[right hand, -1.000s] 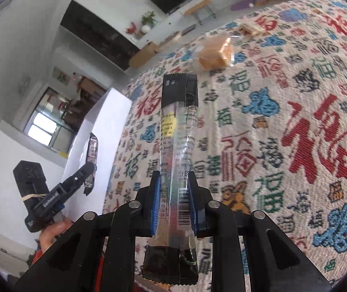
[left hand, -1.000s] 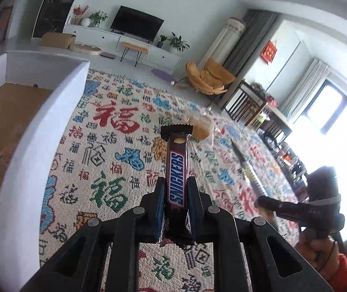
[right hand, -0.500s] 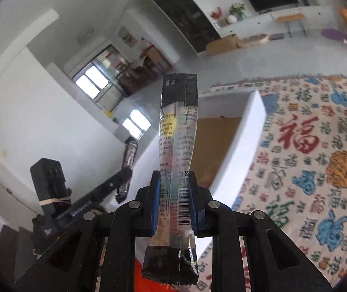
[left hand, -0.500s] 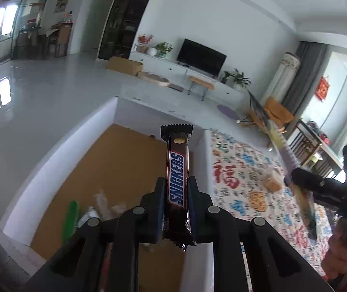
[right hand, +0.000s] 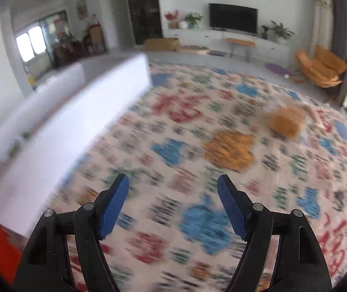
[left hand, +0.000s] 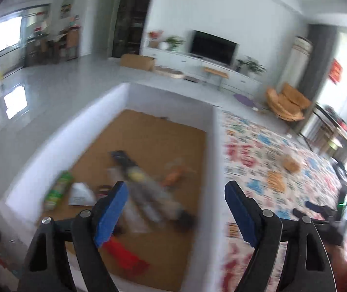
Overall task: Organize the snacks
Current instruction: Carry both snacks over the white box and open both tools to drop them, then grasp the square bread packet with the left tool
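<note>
My left gripper (left hand: 173, 206) is open and empty above the white box (left hand: 210, 160) with a brown floor. Inside lie several snacks, blurred: a long clear bar with dark ends (left hand: 149, 194), a green pack (left hand: 58, 189), a silver pack (left hand: 81, 194), an orange snack (left hand: 173, 176) and a red pack (left hand: 124, 255). My right gripper (right hand: 172, 206) is open and empty over the patterned cloth (right hand: 197, 219), to the right of the box (right hand: 64, 126). A bread pack (right hand: 284, 120) lies on the cloth at the far right, also in the left wrist view (left hand: 291, 163).
The patterned cloth (left hand: 258, 146) covers the table right of the box. My right gripper shows at the right edge of the left wrist view (left hand: 319, 211). A living room with a TV (right hand: 233, 18) and an orange chair (right hand: 319, 65) lies behind.
Both grippers have opened and let go: the Snickers bar and the clear bar have left the jaws. The right gripper has swung from the box to over the cloth.
</note>
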